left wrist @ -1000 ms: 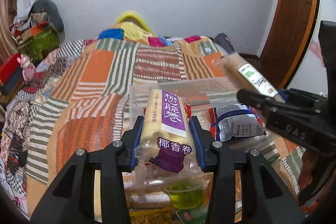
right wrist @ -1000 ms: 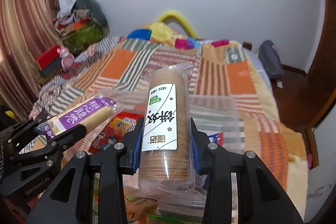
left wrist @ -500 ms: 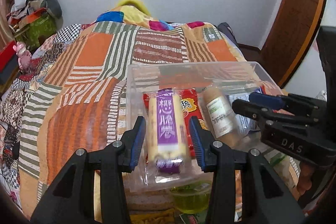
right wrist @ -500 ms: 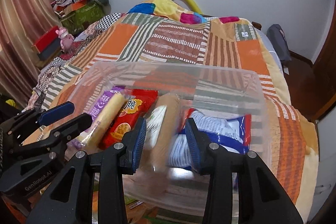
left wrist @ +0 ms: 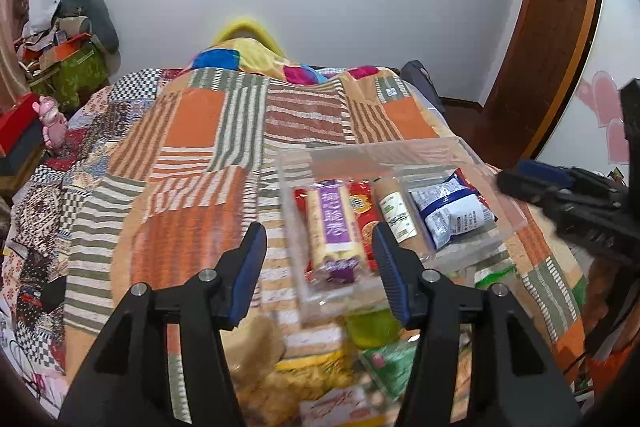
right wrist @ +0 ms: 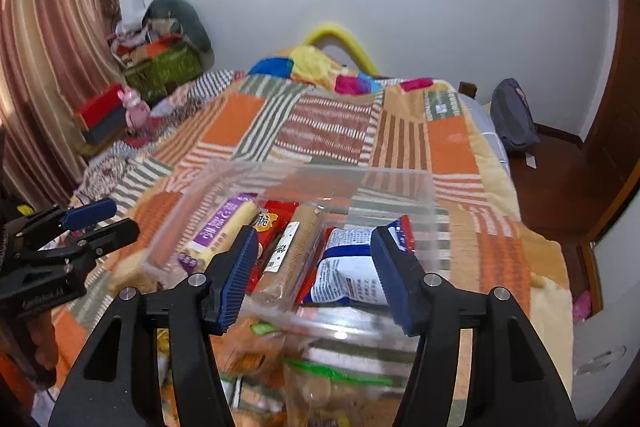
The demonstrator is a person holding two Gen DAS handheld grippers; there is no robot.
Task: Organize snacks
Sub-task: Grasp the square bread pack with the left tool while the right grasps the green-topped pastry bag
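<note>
A clear plastic bin [left wrist: 380, 153] [right wrist: 320, 171] rests on the patchwork quilt. Inside lie a purple-labelled yellow roll [left wrist: 334, 227] [right wrist: 224, 227], a red packet [left wrist: 362, 207] [right wrist: 272, 219], a brown biscuit tube [left wrist: 394, 215] [right wrist: 292, 251] and a blue-white packet [left wrist: 452, 211] [right wrist: 348, 267]. My left gripper [left wrist: 318, 243] hovers over the bin's near left end, jaws opening, with nothing pressed between the pads. My right gripper [right wrist: 314, 243] hangs above the tube and the blue-white packet, jaws also opening and holding nothing. Each gripper shows in the other's view, the right gripper [left wrist: 560, 195] and the left gripper [right wrist: 92, 223].
Loose snacks lie in front of the bin: a green jelly cup [left wrist: 372, 323], a yellow bag [left wrist: 256, 355], a green packet [left wrist: 388, 359] and a zip bag [right wrist: 336, 379]. A pink toy [right wrist: 136, 111] and a red box [right wrist: 100, 111] sit left of the bed. A wooden door [left wrist: 552, 27] stands on the right.
Both grippers lowered their snacks into the bin, the left the purple roll, the right the biscuit tube. Both jaws have since spread apart and drawn back upward, leaving the snacks lying there.
</note>
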